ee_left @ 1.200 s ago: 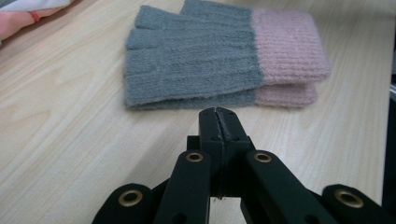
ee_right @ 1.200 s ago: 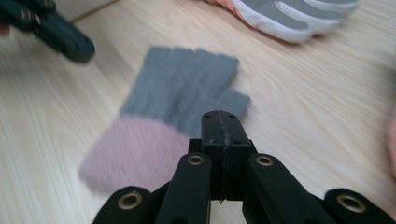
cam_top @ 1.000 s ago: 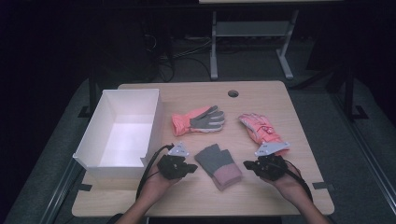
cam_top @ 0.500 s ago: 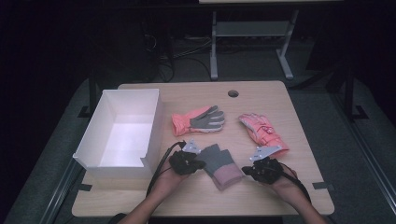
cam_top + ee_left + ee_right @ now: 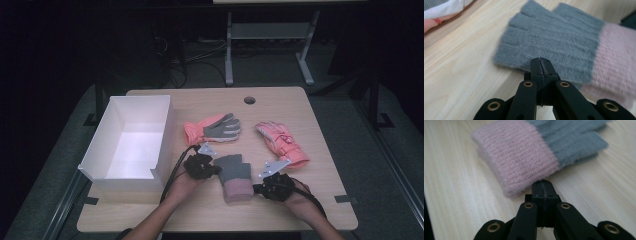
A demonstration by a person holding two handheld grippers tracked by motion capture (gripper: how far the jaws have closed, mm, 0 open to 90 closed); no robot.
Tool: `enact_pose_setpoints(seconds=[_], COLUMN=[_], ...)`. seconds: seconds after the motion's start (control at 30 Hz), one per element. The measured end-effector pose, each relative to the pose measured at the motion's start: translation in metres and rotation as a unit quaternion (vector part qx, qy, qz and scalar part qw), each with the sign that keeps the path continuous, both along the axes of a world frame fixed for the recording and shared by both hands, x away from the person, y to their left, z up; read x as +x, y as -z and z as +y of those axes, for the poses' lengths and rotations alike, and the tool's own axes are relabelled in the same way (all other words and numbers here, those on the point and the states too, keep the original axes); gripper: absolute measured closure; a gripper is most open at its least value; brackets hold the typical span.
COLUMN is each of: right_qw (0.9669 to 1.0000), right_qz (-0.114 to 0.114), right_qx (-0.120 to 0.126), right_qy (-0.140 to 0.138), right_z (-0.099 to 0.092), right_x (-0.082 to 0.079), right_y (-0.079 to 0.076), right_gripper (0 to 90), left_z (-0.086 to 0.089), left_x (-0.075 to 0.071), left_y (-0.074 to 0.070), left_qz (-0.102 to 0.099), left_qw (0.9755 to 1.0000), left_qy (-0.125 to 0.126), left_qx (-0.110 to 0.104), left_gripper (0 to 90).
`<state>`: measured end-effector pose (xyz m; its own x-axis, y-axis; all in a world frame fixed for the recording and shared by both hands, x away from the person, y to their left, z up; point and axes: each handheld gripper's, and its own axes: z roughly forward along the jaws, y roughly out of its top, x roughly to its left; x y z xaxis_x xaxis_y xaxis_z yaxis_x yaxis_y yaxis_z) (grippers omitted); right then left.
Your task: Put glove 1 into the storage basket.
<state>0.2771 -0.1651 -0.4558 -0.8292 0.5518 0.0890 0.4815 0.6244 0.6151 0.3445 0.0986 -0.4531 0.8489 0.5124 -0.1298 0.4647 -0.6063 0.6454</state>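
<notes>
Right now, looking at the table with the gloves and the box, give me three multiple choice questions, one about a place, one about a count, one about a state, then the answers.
1. Where does the open white cardboard box stand on the light wooden table?
A. left side
B. right side
C. near edge, centre

2. How many gloves lie on the table?
A. two
B. three
C. four

3. How do the jaws of the left gripper stand?
A. wide open
B. shut, with nothing between them
C. shut on a glove

Answers:
1. A, the high view shows the box at the table's left.
2. B, the grey knitted fingerless glove with the pink cuff, the coral glove with the grey palm and the pink padded glove.
3. B, the left gripper view shows the jaws pressed together at the grey glove's edge.
</notes>
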Motion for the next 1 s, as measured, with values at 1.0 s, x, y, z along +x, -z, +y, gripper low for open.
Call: enact_pose_setpoints(seconds=[1.0], right_qw=[0.9962], right_qz=[0.009], right_qx=[0.041], right_qy=[-0.076], right_z=[0.058], right_x=[-0.012], right_y=[0.003], right_gripper=[89.7], left_z=[-0.001], left_x=[0.025], left_y=[-0.006], left_qz=[0.042], left_qw=[0.9986], left_qy=[0.000], left_qx=[-0.031], left_gripper=[87.0])
